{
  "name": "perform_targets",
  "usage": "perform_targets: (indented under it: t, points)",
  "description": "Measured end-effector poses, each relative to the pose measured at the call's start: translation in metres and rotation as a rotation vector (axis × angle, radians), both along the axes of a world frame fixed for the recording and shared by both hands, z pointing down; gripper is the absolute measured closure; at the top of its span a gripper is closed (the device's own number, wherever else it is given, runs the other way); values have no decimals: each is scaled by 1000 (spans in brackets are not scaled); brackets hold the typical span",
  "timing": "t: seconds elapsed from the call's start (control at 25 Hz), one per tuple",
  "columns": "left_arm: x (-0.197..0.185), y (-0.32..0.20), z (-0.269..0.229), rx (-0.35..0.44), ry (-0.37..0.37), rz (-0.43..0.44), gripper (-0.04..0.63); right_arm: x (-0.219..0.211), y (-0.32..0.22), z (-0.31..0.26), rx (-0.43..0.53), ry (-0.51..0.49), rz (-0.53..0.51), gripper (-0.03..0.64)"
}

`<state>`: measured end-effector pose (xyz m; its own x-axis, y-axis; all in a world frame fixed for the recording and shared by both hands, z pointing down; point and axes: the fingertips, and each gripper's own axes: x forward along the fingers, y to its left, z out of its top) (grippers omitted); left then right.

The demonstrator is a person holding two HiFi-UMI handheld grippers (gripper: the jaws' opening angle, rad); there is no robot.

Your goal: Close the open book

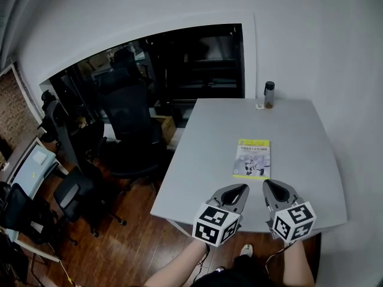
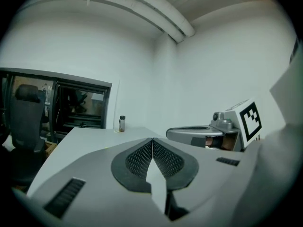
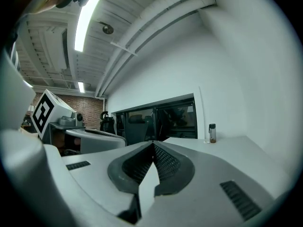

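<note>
A thin book [image 1: 252, 158] with a yellow-green and white cover lies flat on the grey table [image 1: 203, 160], one cover face up, looking closed. My left gripper [image 1: 242, 188] and right gripper [image 1: 267, 184] hover side by side above the table's near edge, short of the book and apart from it. Both point almost level toward the far wall. The left gripper [image 2: 152, 140] has its jaws shut with nothing between them, and so does the right gripper [image 3: 153, 144]. The book is hidden in both gripper views.
A small dark-capped bottle [image 1: 269, 94] stands at the table's far edge by the wall, with a small white item [image 1: 259, 106] beside it. Black office chairs [image 1: 128, 130] stand on the wooden floor left of the table. A white wall runs along the right.
</note>
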<state>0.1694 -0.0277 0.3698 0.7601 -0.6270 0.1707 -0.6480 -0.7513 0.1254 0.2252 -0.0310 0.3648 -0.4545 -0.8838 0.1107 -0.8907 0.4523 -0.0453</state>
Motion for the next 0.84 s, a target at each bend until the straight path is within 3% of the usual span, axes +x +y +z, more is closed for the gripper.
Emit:
perform_targets:
  t: [0.84]
  points:
    - [-23,15,-8,23,0,-19,589,-25,18,-15,29,-33,-38,614]
